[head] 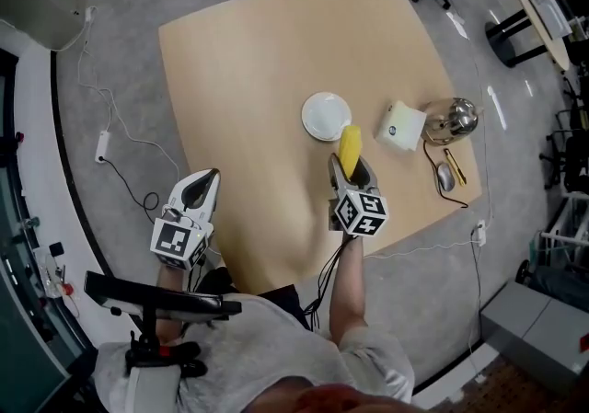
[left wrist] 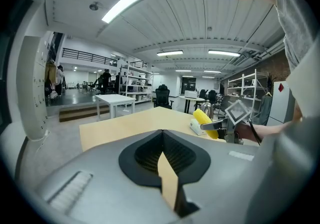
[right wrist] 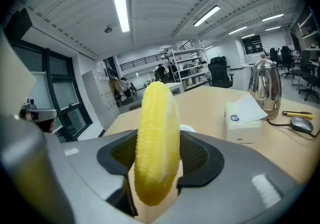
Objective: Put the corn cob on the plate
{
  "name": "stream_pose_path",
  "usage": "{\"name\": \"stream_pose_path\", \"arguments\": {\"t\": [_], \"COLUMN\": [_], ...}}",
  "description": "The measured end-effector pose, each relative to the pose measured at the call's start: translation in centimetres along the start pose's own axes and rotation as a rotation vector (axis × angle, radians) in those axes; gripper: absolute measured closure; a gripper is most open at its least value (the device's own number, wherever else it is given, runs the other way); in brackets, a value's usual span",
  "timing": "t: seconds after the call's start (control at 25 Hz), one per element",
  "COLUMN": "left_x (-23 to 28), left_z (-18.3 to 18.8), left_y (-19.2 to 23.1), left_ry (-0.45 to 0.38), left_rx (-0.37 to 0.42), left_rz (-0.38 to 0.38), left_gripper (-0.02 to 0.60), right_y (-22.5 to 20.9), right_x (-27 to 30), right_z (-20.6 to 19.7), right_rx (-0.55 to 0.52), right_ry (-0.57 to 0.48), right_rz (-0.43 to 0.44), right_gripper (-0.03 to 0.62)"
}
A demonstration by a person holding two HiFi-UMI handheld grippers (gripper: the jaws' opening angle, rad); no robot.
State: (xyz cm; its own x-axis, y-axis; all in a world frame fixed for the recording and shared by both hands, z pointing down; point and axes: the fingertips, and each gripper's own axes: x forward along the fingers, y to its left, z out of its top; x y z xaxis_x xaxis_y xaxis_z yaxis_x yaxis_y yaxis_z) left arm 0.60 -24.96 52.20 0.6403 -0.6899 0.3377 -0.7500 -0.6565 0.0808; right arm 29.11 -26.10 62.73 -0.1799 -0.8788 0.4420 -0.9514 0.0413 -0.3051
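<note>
Over the tan wooden table, forearm outstretched, right gripper clamping a yellow corn cob beside the round white plate, left gripper at the edge, jaws together.

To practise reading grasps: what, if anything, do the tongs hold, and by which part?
The right tongs grip the corn cob by one end, the rest sticking out forward. The left tongs hold nothing, jaws together.
</note>
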Motion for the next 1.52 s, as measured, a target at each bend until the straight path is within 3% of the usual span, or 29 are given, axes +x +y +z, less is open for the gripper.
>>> {"name": "stream_pose_path", "arguments": {"t": [1.16,1.52], "left_x": [0.5,1.8], "left_z": [-0.2,-1.2], "left_y": [1.3,3.9], "left_ry": [0.052,0.061], "left_rx": [-0.035,-0.052], "left_rz": [0.063,0.063], "left_gripper": [0.561,0.561], "right_y": [-3.1,-3.4], "right_x": [9.8,13.8], "right_z": [-2.5,-3.7], "right_rx": [0.009,0.006], "right_ry": [0.188,0.241], "right_rz": [-0.011,-0.034], "right_gripper": [0.35,0.35]}}
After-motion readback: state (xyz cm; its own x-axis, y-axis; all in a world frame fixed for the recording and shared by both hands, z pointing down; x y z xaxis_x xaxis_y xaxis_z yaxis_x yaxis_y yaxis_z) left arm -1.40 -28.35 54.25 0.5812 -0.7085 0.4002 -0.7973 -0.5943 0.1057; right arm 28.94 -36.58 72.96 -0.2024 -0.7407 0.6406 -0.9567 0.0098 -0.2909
